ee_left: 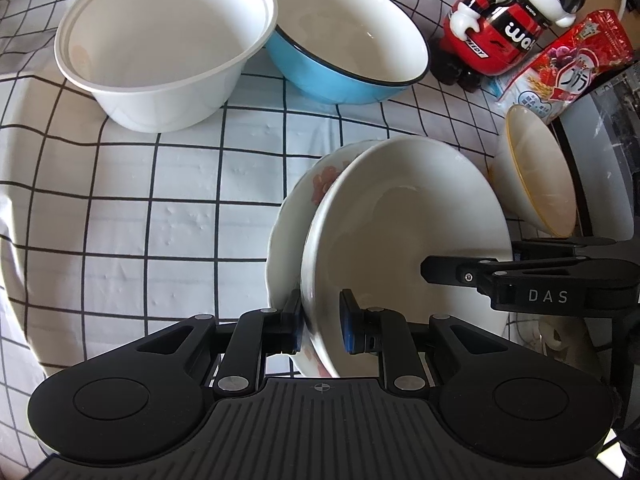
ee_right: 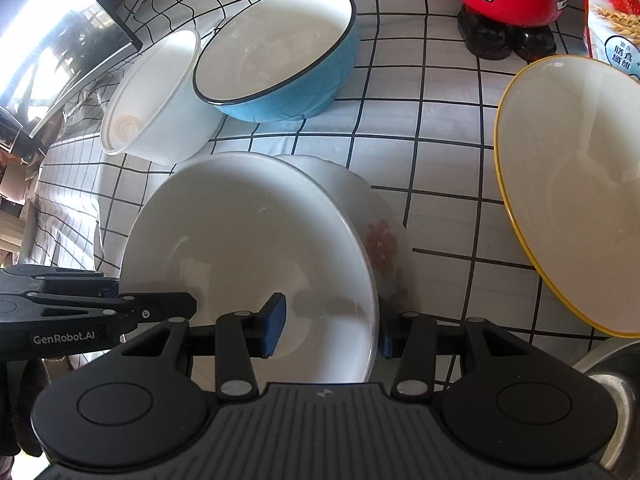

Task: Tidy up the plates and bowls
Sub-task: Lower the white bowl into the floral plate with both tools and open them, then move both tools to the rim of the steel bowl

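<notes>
Both of my grippers hold the big white plate [ee_left: 404, 216] by its rim, and the plate is tipped up on its edge over the checked cloth [ee_left: 120, 208]. My left gripper [ee_left: 320, 326] is shut tight on the rim, with one pad on each side of it. My right gripper [ee_right: 332, 330] is closed on the same plate, one blue pad inside it and one behind the rim.

Right behind the white plate is a flower plate [ee_left: 298, 196], leaning against it. I cannot tell if my left pad pinches that one too.

Next comes the white plastic bowl [ee_left: 160, 44], far across the cloth. It touches the blue bowl [ee_left: 348, 36] beside it. Both sit upright.

Off to my right is a bowl with a yellow rim [ee_right: 572, 184]. It is tipped on its side, apart from the plates.

Behind it stands a red and white toy figure [ee_left: 508, 20]. A red snack bag [ee_left: 560, 64] leans just beside the toy.
</notes>
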